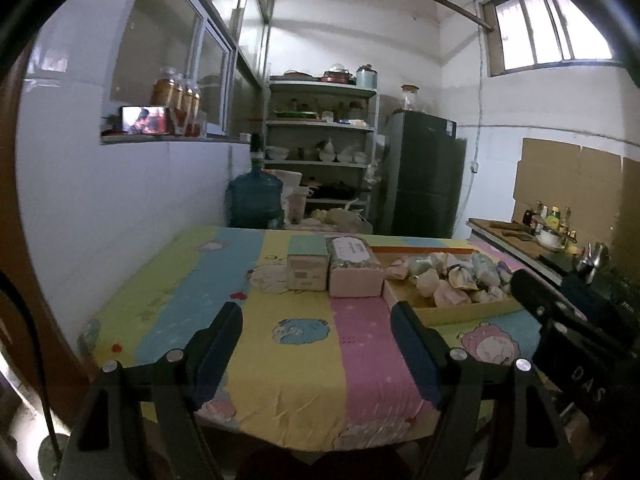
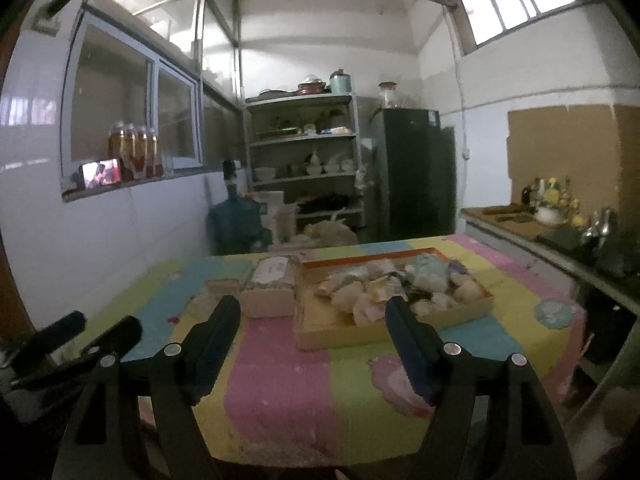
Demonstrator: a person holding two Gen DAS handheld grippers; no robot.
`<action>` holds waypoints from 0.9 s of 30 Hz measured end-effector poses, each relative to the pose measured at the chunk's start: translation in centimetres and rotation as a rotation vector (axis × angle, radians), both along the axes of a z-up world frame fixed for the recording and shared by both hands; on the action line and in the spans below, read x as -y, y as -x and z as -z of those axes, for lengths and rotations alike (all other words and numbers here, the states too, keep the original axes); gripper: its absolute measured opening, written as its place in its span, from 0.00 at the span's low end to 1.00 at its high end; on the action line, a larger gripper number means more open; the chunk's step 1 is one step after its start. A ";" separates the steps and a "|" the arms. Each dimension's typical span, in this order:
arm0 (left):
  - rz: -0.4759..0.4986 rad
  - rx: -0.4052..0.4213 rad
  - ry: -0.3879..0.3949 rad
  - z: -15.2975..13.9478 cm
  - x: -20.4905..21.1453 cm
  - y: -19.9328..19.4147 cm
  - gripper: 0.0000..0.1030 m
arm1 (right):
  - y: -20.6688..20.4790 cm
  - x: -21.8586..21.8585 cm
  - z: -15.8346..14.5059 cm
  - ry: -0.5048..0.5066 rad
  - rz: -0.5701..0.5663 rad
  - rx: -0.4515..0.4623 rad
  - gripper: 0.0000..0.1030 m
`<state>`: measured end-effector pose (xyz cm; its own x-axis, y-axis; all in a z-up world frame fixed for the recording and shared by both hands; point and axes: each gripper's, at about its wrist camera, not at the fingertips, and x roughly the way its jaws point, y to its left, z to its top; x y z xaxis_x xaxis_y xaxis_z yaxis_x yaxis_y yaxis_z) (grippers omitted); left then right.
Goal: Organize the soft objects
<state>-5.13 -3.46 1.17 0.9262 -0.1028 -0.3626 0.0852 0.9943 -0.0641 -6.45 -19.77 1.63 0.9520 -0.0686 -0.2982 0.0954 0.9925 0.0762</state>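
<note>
A shallow cardboard tray [image 1: 460, 313] [image 2: 360, 338] lies on the far right part of the table and holds a heap of several pastel soft objects [image 1: 452, 276] [image 2: 400, 288]. The table wears a striped cartoon cloth [image 1: 180, 280] [image 2: 280, 380]. My left gripper [image 1: 316, 312] hovers over the near edge of the table, open, with nothing between its fingers. My right gripper [image 2: 312, 304] stands open and empty too, short of the tray's near rim. Each gripper also shows at the edge of the other's view, the right gripper [image 1: 560, 320] and the left gripper [image 2: 88, 332].
Two cartons stand left of the tray, a small box [image 1: 308, 272] and a bigger wrapped box [image 1: 354, 272] [image 2: 268, 292]. Behind the table are a blue water jug [image 1: 256, 200], a shelf rack [image 1: 320, 140] and a dark fridge [image 1: 424, 176]. A counter with bottles [image 1: 520, 236] runs along the right.
</note>
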 end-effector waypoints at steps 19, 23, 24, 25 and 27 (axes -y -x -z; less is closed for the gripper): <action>0.015 0.025 -0.049 -0.6 1.4 1.9 0.74 | 3.2 1.3 0.3 -0.018 0.032 0.055 0.74; 0.008 0.024 -0.043 -0.6 1.3 1.8 0.74 | 2.9 1.5 0.3 -0.034 0.018 0.041 0.74; 0.007 0.023 -0.040 -0.6 1.3 1.7 0.74 | 2.9 1.5 0.3 -0.035 0.018 0.041 0.74; 0.007 0.021 -0.038 -0.6 1.2 1.7 0.74 | 2.9 1.5 0.3 -0.033 0.021 0.043 0.74; 0.003 0.019 -0.035 -0.6 1.1 1.7 0.74 | 2.9 1.5 0.2 -0.031 0.025 0.047 0.74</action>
<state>-6.83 -4.59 1.76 0.9325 -0.0936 -0.3488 0.0894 0.9956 -0.0280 -9.32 -21.29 1.41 0.9632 -0.0836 -0.2553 0.1153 0.9871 0.1116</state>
